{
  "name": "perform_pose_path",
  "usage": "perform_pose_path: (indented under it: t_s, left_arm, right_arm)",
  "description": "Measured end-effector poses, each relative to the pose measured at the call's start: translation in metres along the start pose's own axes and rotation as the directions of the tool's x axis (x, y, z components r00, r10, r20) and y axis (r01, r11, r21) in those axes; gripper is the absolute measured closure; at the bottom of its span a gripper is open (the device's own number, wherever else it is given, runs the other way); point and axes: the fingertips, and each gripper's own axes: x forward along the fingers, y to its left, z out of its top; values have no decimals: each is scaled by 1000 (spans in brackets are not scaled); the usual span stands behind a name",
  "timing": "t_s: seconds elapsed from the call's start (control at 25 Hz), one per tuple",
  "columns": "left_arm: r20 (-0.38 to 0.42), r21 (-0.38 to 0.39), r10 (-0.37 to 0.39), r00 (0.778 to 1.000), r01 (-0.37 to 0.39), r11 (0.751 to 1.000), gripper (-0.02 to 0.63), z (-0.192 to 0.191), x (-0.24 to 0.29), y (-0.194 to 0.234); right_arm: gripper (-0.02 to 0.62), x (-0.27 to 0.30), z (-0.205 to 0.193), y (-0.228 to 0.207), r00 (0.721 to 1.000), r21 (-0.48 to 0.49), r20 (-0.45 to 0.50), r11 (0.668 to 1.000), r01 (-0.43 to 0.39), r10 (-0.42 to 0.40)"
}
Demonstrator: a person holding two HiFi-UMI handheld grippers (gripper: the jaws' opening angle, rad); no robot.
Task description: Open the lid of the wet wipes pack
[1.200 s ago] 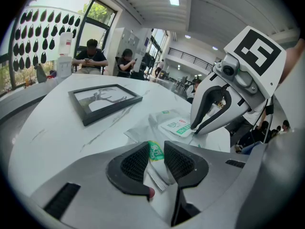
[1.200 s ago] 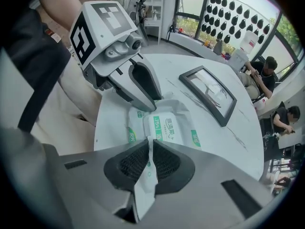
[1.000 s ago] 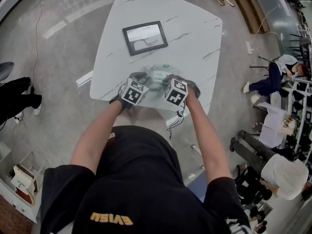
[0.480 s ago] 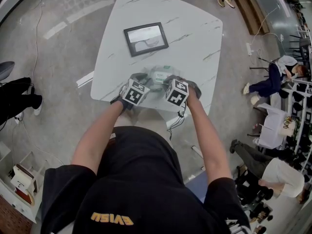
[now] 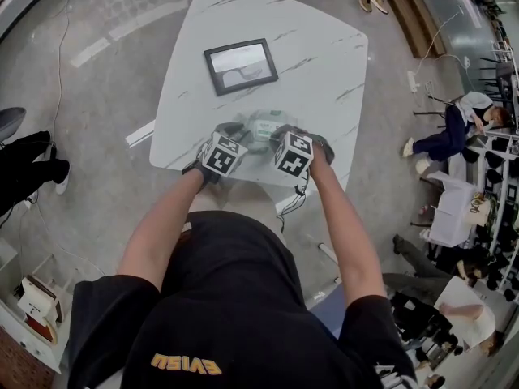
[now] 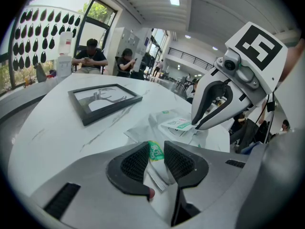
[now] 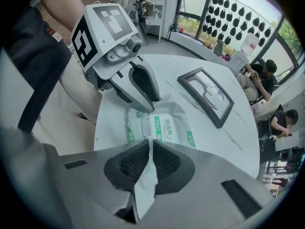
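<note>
While the wet wipes pack (image 5: 263, 126) lies flat on the white counter (image 5: 324, 55), close to the edge nearest the person, the two grippers are on it from opposite sides. The left gripper (image 6: 156, 149) has its jaws clenched on one end of the pack, where the film carries a green mark. It comes in at a slant, so I judge that it serves as the anchor. The right gripper (image 7: 149, 149) points steeply down, and its jaws are pressed together on a thin white flap (image 7: 144, 191) of film. This flap runs up to the near edge of the lid (image 7: 164, 128), which is the printed label on the top face of the pack. It appears to be the pull tab of the lid, though I cannot be sure it is not only loose wrapper.

The relation that matters is this: the lid lies just ahead of the right jaws, and the left jaws hold the pack beyond it. The long axis of the pack seems to run from one gripper to the other. The right hand is therefore the nearer one to the lid. In my judgement the peel should go up and over toward the left gripper, while the left hand keeps the pack down. The lid looks flat and not yet opened. The picture frame (image 5: 241, 65) stands well apart, farther along the counter.
</note>
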Motion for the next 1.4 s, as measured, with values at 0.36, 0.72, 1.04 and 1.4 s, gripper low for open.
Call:
perform_pose_path:
  t_s: [0.36, 0.72, 1.04, 1.4]
  left_arm:
    - [1, 2, 0, 1000, 0, 1000, 486, -1, 0, 0]
    - [-8, -7, -11, 1000, 11, 1000, 486, -2, -1, 0]
    - [8, -3, -10, 1000, 10, 1000, 486, 0, 2, 1]
    - [12, 2, -6, 1000, 6, 1000, 486, 1, 2, 2]
  right_arm:
    - [568, -2, 0, -3, 1000, -1, 3, 1000, 21, -21]
    - [572, -2, 0, -2, 957, -47, 32, 956, 288, -287]
    - [583, -18, -1, -20, 789, -54, 64, 787, 615, -612]
    - [580, -21, 1, -30, 726, -45, 51, 725, 688, -686]
